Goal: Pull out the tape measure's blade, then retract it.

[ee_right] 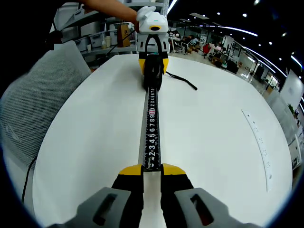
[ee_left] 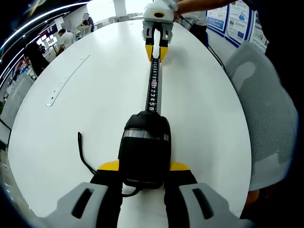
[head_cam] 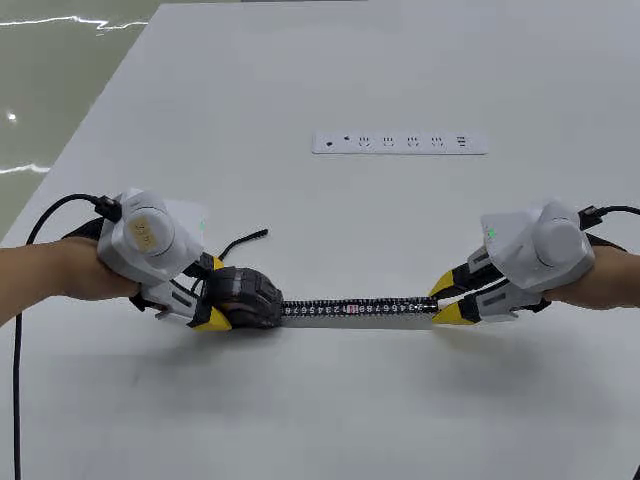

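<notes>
The left hand-held gripper [head_cam: 215,292] clamps the tape measure [head_cam: 250,296], right hand-held gripper [head_cam: 446,300] its blade [head_cam: 360,308].

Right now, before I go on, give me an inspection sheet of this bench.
Surface: white table, flat.
Job's things: tape measure case; blade drawn out between the claws, numbers up.
Clutter: white power strip at the far side.
Grippers: left claw shut on the case; right claw shut on the blade's end.
Cables: black cable off the left gripper, another off the right; black strap beside the case.
Surroundings: grey mesh chair; people beyond.
</notes>
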A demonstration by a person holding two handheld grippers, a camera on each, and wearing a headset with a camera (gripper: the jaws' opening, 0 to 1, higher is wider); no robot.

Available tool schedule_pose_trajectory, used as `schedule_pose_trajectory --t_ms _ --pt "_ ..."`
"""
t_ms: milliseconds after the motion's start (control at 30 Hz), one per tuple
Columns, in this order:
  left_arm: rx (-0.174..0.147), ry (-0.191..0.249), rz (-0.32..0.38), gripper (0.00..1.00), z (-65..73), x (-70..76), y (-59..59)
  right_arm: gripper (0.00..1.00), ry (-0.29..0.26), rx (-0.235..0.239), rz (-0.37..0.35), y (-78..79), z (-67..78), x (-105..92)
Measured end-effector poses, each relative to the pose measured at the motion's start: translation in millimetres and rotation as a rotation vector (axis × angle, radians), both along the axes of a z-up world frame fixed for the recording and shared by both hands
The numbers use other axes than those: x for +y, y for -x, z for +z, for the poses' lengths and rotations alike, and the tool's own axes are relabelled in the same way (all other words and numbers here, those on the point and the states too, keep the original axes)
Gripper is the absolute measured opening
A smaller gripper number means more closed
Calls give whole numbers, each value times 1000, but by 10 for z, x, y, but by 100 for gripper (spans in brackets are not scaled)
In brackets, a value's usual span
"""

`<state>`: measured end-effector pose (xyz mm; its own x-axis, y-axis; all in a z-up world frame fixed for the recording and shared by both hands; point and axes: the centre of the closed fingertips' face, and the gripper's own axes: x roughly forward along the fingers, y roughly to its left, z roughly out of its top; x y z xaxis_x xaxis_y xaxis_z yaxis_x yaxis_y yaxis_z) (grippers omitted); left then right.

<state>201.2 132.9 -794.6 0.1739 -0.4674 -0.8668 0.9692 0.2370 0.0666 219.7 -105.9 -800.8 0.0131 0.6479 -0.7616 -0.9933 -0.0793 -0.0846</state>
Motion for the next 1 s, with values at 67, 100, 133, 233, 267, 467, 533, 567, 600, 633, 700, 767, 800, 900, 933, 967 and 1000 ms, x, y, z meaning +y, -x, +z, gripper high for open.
schedule_pose_trajectory --t_ms 67,100,133,233,267,467,533,567,600,633,700,767,800,900,933,967,1000 --pt "0 0 0 28 32 -37 30 11 1 0 0 -4 -7 -6" --pt "0 0 0 28 53 -61 51 11 1 1 -1 5 0 -9" --pt "0 -1 0 28 52 -59 48 11 1 1 -1 15 9 -10" --pt "0 -1 0 28 42 -49 38 11 3 1 -2 12 0 -27" --pt "1 -1 0 28 32 -40 30 11 3 1 -3 8 -9 -34" --pt "2 -2 -1 28 29 -48 29 11 5 1 -5 8 -15 -67" --pt "2 -3 -2 28 51 -75 51 11 6 1 -6 2 -18 -78" --pt "2 -3 -2 28 58 -85 59 11 6 1 -6 2 -17 -81" --pt "3 -3 -3 28 36 -62 39 11 7 1 -6 10 -10 -84" --pt "2 -4 -3 28 24 -49 28 11 7 1 -7 8 -12 -89" --pt "2 -4 -3 28 2 -23 4 11 7 1 -7 1 -26 -100" --pt "2 -5 -3 28 10 -33 12 11 8 1 -7 2 -19 -104" --pt "2 -5 -4 28 22 -45 23 11 8 1 -7 -2 -19 -106" --pt "2 -5 -4 28 45 -66 39 11 10 -1 -6 0 -23 -116" --pt "2 -5 -4 28 37 -58 32 11 11 -1 -5 1 -23 -116" --pt "2 -5 -4 28 5 -26 7 11 12 -3 -3 2 -22 -116" --pt "3 -5 -4 28 3 -25 7 11 12 -2 -3 8 -14 -114"
